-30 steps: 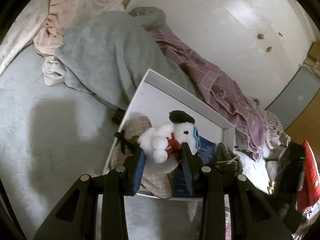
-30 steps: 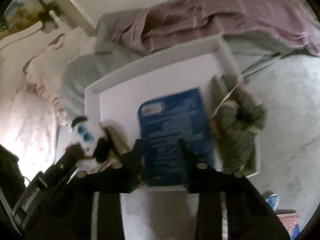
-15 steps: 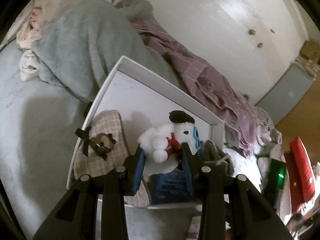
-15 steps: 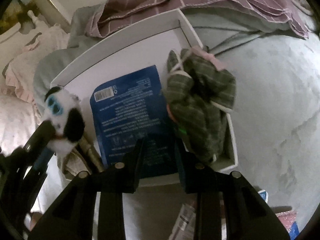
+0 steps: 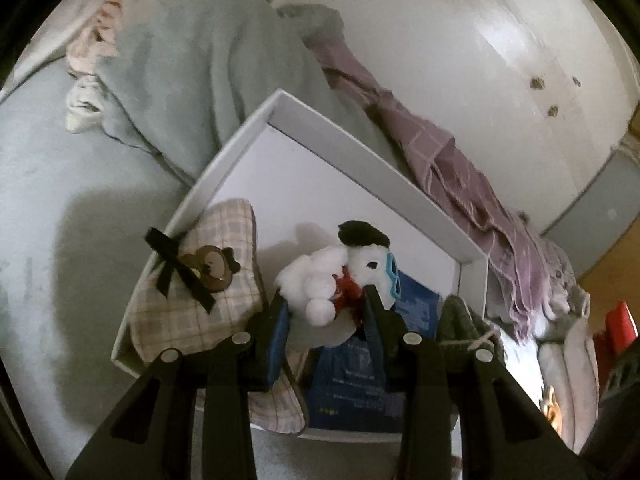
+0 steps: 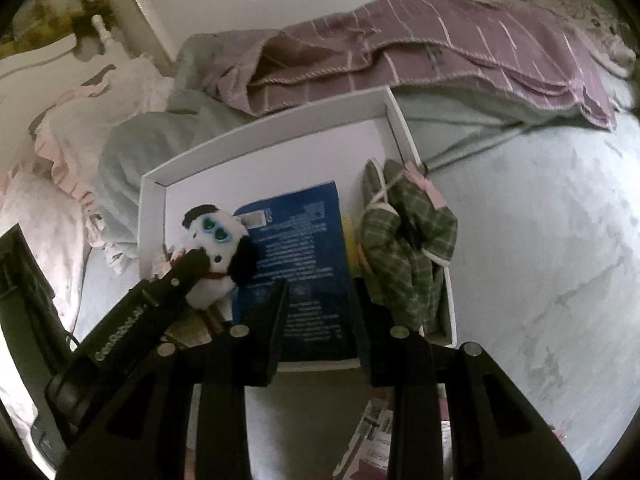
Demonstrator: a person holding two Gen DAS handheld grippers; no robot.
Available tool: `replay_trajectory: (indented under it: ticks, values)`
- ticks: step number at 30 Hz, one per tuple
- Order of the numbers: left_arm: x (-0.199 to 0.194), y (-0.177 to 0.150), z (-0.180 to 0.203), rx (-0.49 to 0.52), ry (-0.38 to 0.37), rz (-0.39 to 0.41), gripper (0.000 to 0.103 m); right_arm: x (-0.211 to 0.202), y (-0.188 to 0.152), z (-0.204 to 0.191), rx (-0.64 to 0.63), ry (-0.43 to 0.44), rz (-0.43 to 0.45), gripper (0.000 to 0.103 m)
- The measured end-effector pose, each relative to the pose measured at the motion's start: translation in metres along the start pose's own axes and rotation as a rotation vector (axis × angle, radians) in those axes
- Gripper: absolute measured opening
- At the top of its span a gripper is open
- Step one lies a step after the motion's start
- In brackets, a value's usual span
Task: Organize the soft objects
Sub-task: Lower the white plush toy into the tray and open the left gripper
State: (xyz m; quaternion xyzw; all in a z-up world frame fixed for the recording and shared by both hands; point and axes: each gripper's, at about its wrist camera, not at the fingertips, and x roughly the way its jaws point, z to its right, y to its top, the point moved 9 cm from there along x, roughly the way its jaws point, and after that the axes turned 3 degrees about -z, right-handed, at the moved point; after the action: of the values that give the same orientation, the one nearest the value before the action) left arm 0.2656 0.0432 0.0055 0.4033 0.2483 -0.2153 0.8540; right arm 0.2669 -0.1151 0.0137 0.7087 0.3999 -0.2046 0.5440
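Observation:
My left gripper (image 5: 326, 312) is shut on a white plush dog (image 5: 320, 280) with a black ear and blue eyes, held just above a white box (image 5: 360, 152) on the bed. A beige plaid pouch (image 5: 192, 296) with a bear badge and black ribbon, a blue packet (image 5: 352, 380) and a green plaid cloth toy (image 5: 460, 320) all lie inside the box. In the right wrist view the dog (image 6: 216, 240) hangs at the box's (image 6: 260, 128) left side. My right gripper (image 6: 318, 312) hovers over the blue packet (image 6: 304, 248), partly open and gripping nothing. The green toy (image 6: 404, 248) lies to its right.
A grey-green blanket (image 5: 192, 64) and a purple plaid throw (image 6: 400, 40) are heaped behind the box. A pink ruffled pillow (image 6: 80, 120) lies at the left. White cupboard doors (image 5: 480, 40) stand behind the bed. Paper packets (image 6: 372, 428) lie near the box's front edge.
My left gripper has sunk closer over the box with the dog, bringing the plaid pouch into full view. My right gripper has shifted sideways above the packet, which stayed in the box.

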Motion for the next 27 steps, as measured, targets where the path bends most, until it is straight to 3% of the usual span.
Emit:
replay_trajectory:
  ticks: [5, 10, 12, 13, 15, 20, 27]
  values:
    - [-0.001, 0.000, -0.008, -0.047, -0.011, 0.000, 0.034, 0.018, -0.003, -0.021, -0.005, 0.089, -0.021, 0.033]
    - [-0.001, 0.002, -0.012, -0.090, -0.068, -0.021, 0.034, 0.052, -0.021, -0.037, 0.012, 0.201, -0.142, 0.033]
    - [0.000, 0.002, -0.012, -0.091, -0.072, -0.027, 0.034, 0.054, -0.020, -0.032, 0.049, 0.205, -0.147, 0.023]
    - [-0.001, 0.003, -0.012, -0.094, -0.073, -0.026, 0.034, 0.054, -0.019, -0.027, 0.061, 0.188, -0.150, 0.021]
    - [0.000, 0.003, -0.012, -0.094, -0.072, -0.026, 0.034, 0.055, -0.018, -0.014, 0.092, 0.146, -0.150, 0.000]
    - [0.003, 0.002, -0.012, -0.079, -0.054, -0.022, 0.034, 0.059, -0.021, -0.006, 0.153, 0.169, -0.175, 0.000]
    - [0.007, 0.004, -0.014, -0.090, -0.008, 0.013, 0.035, 0.053, -0.021, -0.002, 0.107, -0.039, -0.139, 0.000]
